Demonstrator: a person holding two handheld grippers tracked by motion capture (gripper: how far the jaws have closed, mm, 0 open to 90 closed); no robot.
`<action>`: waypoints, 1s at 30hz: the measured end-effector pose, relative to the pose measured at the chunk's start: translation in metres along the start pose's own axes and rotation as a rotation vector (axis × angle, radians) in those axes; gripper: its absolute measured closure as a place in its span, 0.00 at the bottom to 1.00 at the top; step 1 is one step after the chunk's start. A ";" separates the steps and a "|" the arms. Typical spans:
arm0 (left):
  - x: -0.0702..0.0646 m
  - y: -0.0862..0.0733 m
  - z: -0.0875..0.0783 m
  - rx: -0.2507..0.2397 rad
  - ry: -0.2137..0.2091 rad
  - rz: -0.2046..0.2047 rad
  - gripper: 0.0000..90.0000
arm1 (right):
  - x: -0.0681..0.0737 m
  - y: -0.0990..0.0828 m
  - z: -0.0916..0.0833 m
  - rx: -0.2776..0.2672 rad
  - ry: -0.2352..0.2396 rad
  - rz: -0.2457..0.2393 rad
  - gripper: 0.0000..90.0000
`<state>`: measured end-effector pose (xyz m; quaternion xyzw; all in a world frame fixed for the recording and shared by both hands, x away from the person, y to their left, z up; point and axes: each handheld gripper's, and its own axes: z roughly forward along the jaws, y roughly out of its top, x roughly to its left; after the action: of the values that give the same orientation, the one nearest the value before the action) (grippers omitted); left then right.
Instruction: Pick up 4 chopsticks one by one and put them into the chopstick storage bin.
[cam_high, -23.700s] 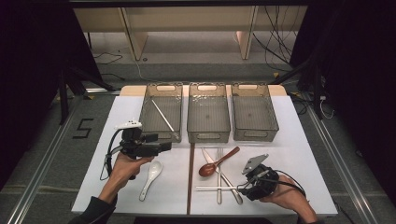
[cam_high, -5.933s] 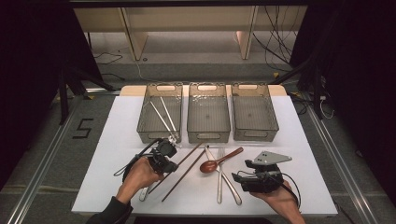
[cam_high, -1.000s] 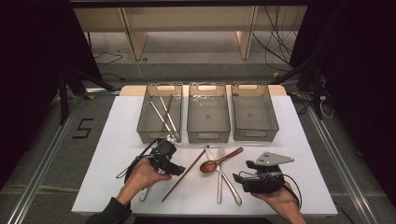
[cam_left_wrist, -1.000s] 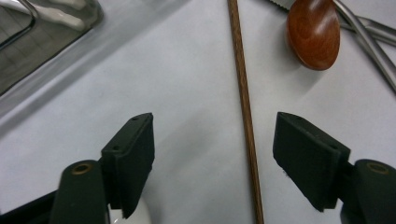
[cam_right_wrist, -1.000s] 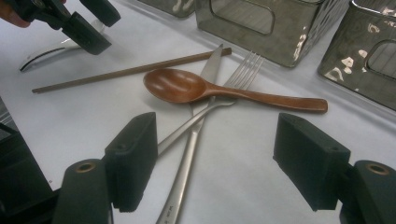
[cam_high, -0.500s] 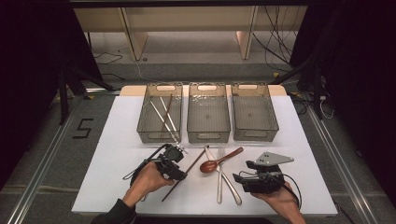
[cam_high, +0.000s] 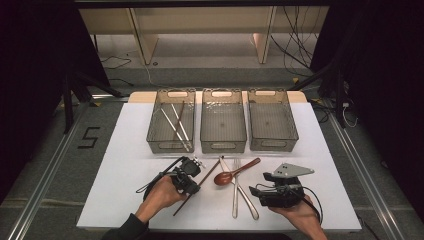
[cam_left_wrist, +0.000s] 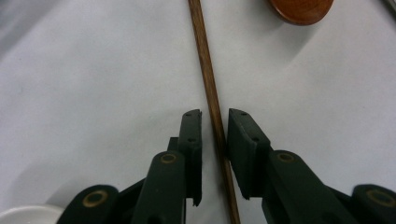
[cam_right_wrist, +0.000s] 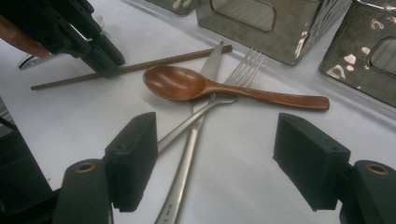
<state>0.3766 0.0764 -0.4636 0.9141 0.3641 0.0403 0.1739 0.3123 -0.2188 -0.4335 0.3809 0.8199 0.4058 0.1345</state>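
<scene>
A brown wooden chopstick (cam_high: 210, 172) lies slanted on the white table (cam_high: 125, 170). My left gripper (cam_high: 194, 186) is down over its middle. In the left gripper view the chopstick (cam_left_wrist: 212, 107) runs between the jaws of the left gripper (cam_left_wrist: 215, 119). The jaws have just been closing, and a thin gap still shows on each side. My right gripper (cam_high: 257, 192) rests at the front right. Seen in its own view, the right gripper (cam_right_wrist: 217, 140) is wide open and holds nothing. Ahead of it lie a wooden spoon (cam_right_wrist: 177, 84), a fork (cam_right_wrist: 243, 63) and a knife (cam_right_wrist: 187, 158).
Three clear bins stand in a row at the back: the left bin (cam_high: 171, 146) holds metal chopsticks (cam_high: 175, 125), while the middle bin (cam_high: 223, 146) and right bin (cam_high: 274, 145) look bare. A white spoon (cam_left_wrist: 23, 215) lies by my left hand.
My left gripper has shifted right and down onto the wooden chopstick, and its jaws have narrowed around it. The right gripper has kept still.
</scene>
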 end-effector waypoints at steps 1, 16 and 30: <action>-0.001 0.000 0.000 -0.003 0.008 0.003 0.86 | 0.000 0.000 0.000 0.000 0.000 0.000 0.35; -0.002 0.003 0.002 0.002 0.025 -0.010 0.87 | 0.000 0.000 0.000 0.000 -0.001 -0.003 0.35; 0.002 0.002 0.001 -0.023 0.041 -0.017 0.94 | 0.001 0.000 -0.001 -0.002 0.000 -0.004 0.35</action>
<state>0.3797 0.0762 -0.4640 0.9079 0.3747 0.0617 0.1774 0.3115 -0.2187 -0.4325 0.3791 0.8203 0.4061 0.1358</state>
